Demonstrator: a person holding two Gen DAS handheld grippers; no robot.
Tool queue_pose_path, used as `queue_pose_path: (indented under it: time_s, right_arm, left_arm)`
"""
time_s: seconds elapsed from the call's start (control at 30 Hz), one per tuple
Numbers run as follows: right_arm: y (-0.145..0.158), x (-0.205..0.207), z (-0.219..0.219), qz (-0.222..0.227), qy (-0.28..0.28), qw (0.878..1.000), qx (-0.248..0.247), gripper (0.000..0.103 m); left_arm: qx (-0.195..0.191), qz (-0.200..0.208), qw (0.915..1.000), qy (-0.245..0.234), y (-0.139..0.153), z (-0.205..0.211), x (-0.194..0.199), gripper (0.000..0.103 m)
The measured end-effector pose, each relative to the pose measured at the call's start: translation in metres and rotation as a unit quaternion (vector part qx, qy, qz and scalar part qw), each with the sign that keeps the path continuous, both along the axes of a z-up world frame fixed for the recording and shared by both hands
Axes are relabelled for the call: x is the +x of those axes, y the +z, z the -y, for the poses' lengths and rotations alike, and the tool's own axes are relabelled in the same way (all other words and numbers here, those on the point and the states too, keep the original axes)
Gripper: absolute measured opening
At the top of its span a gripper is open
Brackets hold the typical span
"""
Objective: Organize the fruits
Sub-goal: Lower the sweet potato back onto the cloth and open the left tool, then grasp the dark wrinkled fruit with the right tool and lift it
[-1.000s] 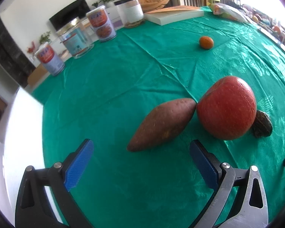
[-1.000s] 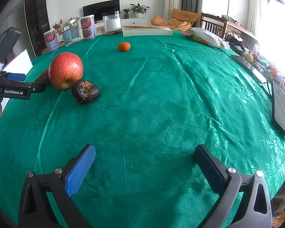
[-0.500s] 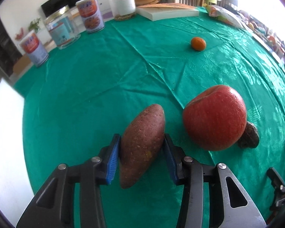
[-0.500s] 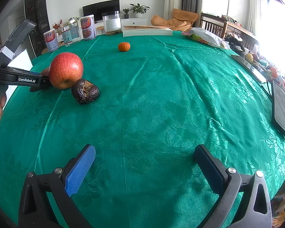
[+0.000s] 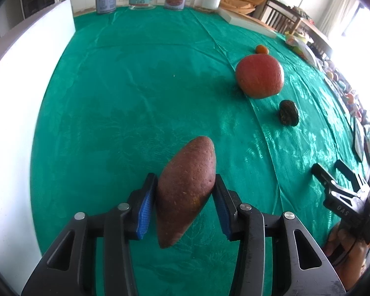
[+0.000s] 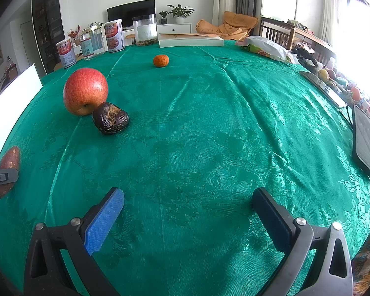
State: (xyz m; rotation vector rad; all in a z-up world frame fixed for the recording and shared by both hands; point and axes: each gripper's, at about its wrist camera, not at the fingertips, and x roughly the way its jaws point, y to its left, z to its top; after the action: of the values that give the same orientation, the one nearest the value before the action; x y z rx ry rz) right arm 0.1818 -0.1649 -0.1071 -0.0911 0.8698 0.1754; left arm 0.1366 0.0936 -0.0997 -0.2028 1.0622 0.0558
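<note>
Green damask cloth (image 5: 135,79) fills my left wrist view, and my left gripper (image 5: 183,203) is clamped on the sweet potato (image 5: 186,190): both pads press its flanks, after the jaws eased out slightly. Its long axis runs from about seven o'clock up to one o'clock, nearly along my fingers, the blunt end pointing away. From it the apple (image 5: 259,76) lies at one o'clock, well apart, the dark wrinkled fruit (image 5: 288,112) nearer at two o'clock, the mandarin (image 5: 262,48) just beyond the apple. The white board (image 5: 9,113) stands at nine o'clock. In my right wrist view, the right gripper (image 6: 187,218) hangs wide with nothing between its pads, over bare cloth. From it the dark fruit (image 6: 110,117) is at eleven o'clock with the apple (image 6: 85,90) touching or just behind it, the mandarin (image 6: 160,60) at twelve, the potato (image 6: 8,170) at nine. I judge the potato is being sorted away from the fruit; the right hand is nearer the dark fruit.
</note>
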Motion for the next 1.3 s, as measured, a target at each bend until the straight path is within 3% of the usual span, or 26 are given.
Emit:
queue_pose_path:
  time_s: [0.07, 0.1, 0.2, 0.3, 1.1, 1.2, 1.3]
  right_arm:
    - [-0.001, -0.001, 0.001, 0.001, -0.001, 1.000, 0.001, 0.103]
    - [-0.001, -0.001, 0.001, 0.001, -0.001, 1.000, 0.001, 0.103]
    - [-0.002, -0.002, 0.001, 0.002, 0.001, 1.000, 0.002, 0.103]
    - [-0.002, -0.003, 0.002, 0.003, 0.003, 1.000, 0.002, 0.103]
    - [-0.001, -0.005, 0.003, 0.003, -0.003, 1.000, 0.000, 0.103]
    - [0.000, 0.001, 0.001, -0.017, 0.003, 1.000, -0.001, 0.103]
    - [0.008, 0.011, -0.007, -0.028, 0.040, 0.998, 0.036, 0.102]
  left_arm:
    - [0.033, 0.014, 0.9994, -0.006, -0.003, 0.006, 0.002, 0.080]
    - [0.049, 0.020, 0.9986, -0.005, -0.005, 0.007, 0.003, 0.088]
    - [0.084, 0.035, 0.9959, 0.001, -0.013, 0.009, 0.006, 0.098]
    - [0.085, 0.047, 0.9952, 0.016, -0.016, 0.006, 0.008, 0.103]
    - [0.084, 0.055, 0.9948, 0.019, -0.017, 0.003, 0.005, 0.103]
    - [0.084, 0.055, 0.9948, 0.019, -0.017, 0.003, 0.005, 0.103]
    - [0.084, 0.055, 0.9948, 0.019, -0.017, 0.003, 0.005, 0.103]
